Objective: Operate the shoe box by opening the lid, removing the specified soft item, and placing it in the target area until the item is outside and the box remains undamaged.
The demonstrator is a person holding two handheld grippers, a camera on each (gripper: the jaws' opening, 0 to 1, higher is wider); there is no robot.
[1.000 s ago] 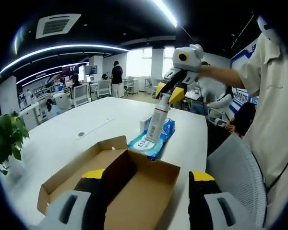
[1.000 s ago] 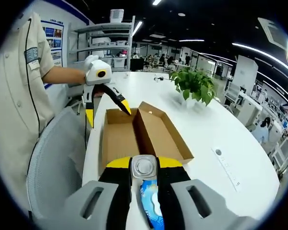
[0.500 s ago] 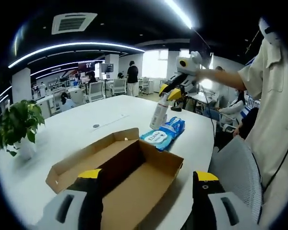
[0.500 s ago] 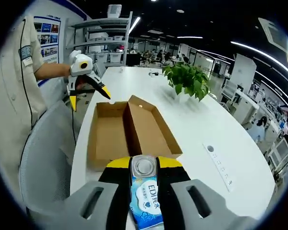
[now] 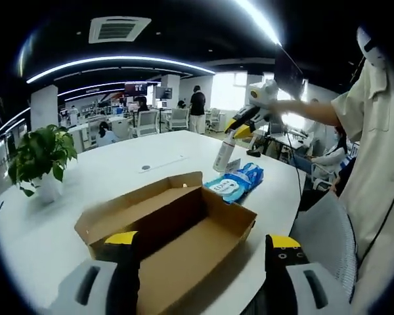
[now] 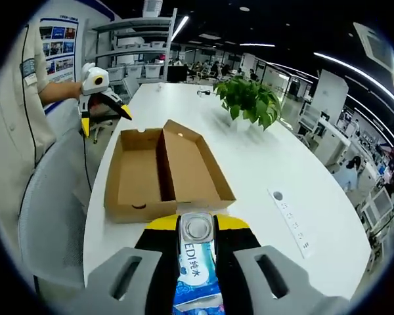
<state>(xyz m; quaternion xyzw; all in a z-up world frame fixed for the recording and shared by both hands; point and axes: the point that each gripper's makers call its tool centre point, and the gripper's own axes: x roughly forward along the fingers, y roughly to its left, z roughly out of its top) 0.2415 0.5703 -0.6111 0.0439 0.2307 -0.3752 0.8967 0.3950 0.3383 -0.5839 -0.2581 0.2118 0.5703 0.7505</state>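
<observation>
The brown cardboard shoe box [image 5: 174, 226] lies open on the white table, its lid folded flat beside the tray [image 6: 161, 172]. Past its far end lies a blue soft wipes pack [image 5: 237, 183], which shows just under my right jaws [image 6: 196, 269]. My right gripper [image 6: 197, 230] is shut on a white bottle [image 6: 197, 227]. It holds that bottle [image 5: 223, 155] upright by the cap, just beyond the pack, with the gripper [image 5: 244, 125] above it. My left gripper [image 5: 200, 252] stands open before the box with nothing between its jaws, and shows again [image 6: 105, 117] off the table's near side.
A potted plant [image 5: 43, 157] stands on the table beyond the box [image 6: 248, 102]. A socket strip [image 6: 287, 213] is set in the tabletop. A grey mesh chair [image 6: 49, 216] and the person's sleeve [image 5: 374, 131] are at the table's edge.
My right gripper has risen and drawn back with the bottle, off the wipes pack. Both cameras have moved away from the box, which looks smaller now.
</observation>
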